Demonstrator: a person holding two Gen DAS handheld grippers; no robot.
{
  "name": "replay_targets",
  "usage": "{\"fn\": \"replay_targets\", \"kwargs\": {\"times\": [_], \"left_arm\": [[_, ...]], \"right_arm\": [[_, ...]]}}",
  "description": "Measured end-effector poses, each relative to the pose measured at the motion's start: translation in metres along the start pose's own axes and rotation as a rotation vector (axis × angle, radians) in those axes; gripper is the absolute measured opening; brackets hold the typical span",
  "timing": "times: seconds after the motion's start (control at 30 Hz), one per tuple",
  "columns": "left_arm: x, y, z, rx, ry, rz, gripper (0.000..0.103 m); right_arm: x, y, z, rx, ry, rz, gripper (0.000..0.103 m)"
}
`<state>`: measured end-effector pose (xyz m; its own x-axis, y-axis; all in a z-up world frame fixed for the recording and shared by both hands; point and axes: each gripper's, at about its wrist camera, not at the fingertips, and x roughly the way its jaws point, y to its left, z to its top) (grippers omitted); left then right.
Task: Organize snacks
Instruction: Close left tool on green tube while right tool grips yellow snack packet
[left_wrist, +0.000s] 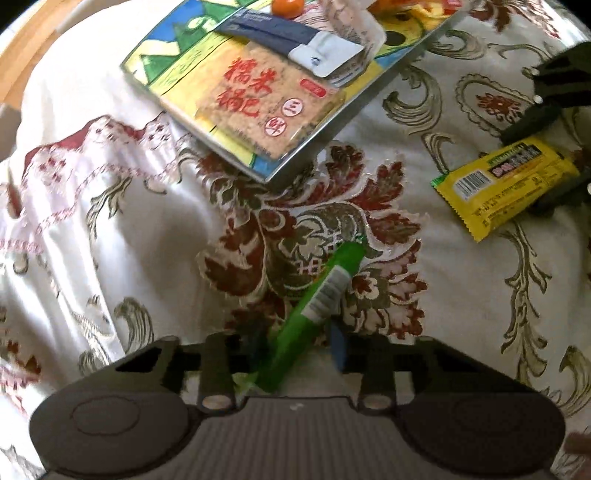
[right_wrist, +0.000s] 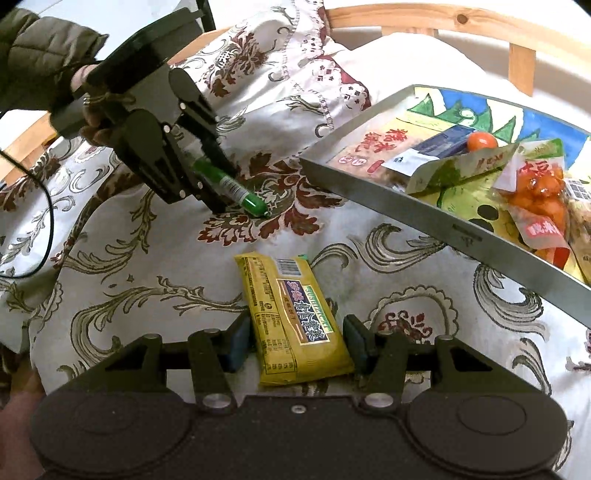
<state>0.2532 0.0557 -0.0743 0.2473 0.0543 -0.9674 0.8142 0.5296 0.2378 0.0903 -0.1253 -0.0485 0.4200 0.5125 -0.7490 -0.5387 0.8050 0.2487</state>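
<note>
A floral cloth (right_wrist: 155, 295) in cream, dark red and olive covers the whole work surface, with a wooden frame (right_wrist: 458, 18) at its far edge. One metal tray (right_wrist: 406, 206) with a picture-printed floor sits at the far right of the cloth and holds several snacks: a flat rice-cracker pack with red characters (left_wrist: 255, 99), a dark blue sachet (left_wrist: 280, 37) lying across it, and one small orange ball (right_wrist: 481, 141).

Only the right wrist view shows the tray's near end, where a green-and-white pouch (right_wrist: 469, 166) and a clear bag of orange pieces (right_wrist: 535, 195) lie; the left wrist view cuts these off.

Two snacks are outside the tray, on the cloth. One yellow bar (right_wrist: 295, 321) lies between the fingers of the right gripper (right_wrist: 295, 341), whose jaws stand about halfway apart; whether the pads press its sides cannot be told. One thin green stick pack (left_wrist: 314, 310) is gripped by the left gripper (left_wrist: 295, 349), its jaws drawn narrow around the stick's lower end, with the far tip touching the red flower pattern.

Only the right wrist view shows the left tool from outside, pointing steeply down, with a hand (right_wrist: 88, 110) and a padded olive sleeve (right_wrist: 33, 51) behind it and one black cable (right_wrist: 48, 221) trailing left. The left wrist view catches the right tool's dark fingers (left_wrist: 532, 122) at the yellow bar's far right end.
</note>
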Motion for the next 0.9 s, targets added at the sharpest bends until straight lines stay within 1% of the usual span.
{"fn": "replay_targets", "kwargs": {"times": [0.13, 0.23, 0.33, 0.4, 0.47, 0.53, 0.6, 0.67, 0.73, 0.77, 0.9], "left_arm": [[-0.008, -0.016, -0.001, -0.063, 0.020, -0.029, 0.025], [-0.011, -0.032, 0.000, -0.124, 0.047, -0.046, 0.020], [-0.012, -0.040, 0.000, -0.222, 0.064, -0.087, 0.020], [-0.015, -0.043, 0.000, -0.272, 0.061, -0.114, 0.020], [-0.016, -0.043, 0.001, -0.309, 0.057, -0.134, 0.020], [-0.015, -0.040, 0.001, -0.338, 0.058, -0.138, 0.020], [-0.015, -0.039, 0.002, -0.357, 0.053, -0.135, 0.022], [-0.013, -0.037, 0.003, -0.355, 0.047, -0.131, 0.024], [-0.011, -0.037, 0.004, -0.348, 0.046, -0.122, 0.024], [-0.009, -0.036, 0.006, -0.344, 0.045, -0.116, 0.024], [-0.015, -0.045, 0.005, -0.338, 0.030, -0.100, 0.024]], "right_arm": [[-0.003, 0.001, 0.000, 0.014, 0.006, -0.005, 0.055], [-0.005, 0.002, 0.000, 0.030, 0.015, -0.005, 0.055], [-0.007, 0.002, 0.000, 0.044, 0.024, 0.005, 0.056], [-0.008, 0.004, 0.000, 0.045, 0.030, 0.018, 0.056], [-0.010, 0.007, 0.000, 0.038, 0.026, 0.031, 0.059], [-0.011, 0.009, -0.001, 0.031, 0.008, 0.048, 0.065], [-0.009, 0.009, -0.001, 0.035, -0.005, 0.054, 0.066], [-0.006, 0.007, -0.001, 0.055, -0.015, 0.055, 0.066], [-0.002, 0.005, -0.001, 0.086, -0.030, 0.050, 0.072], [0.000, 0.005, -0.002, 0.099, -0.039, 0.039, 0.072], [0.007, 0.005, -0.002, 0.117, -0.051, 0.042, 0.072]]}}
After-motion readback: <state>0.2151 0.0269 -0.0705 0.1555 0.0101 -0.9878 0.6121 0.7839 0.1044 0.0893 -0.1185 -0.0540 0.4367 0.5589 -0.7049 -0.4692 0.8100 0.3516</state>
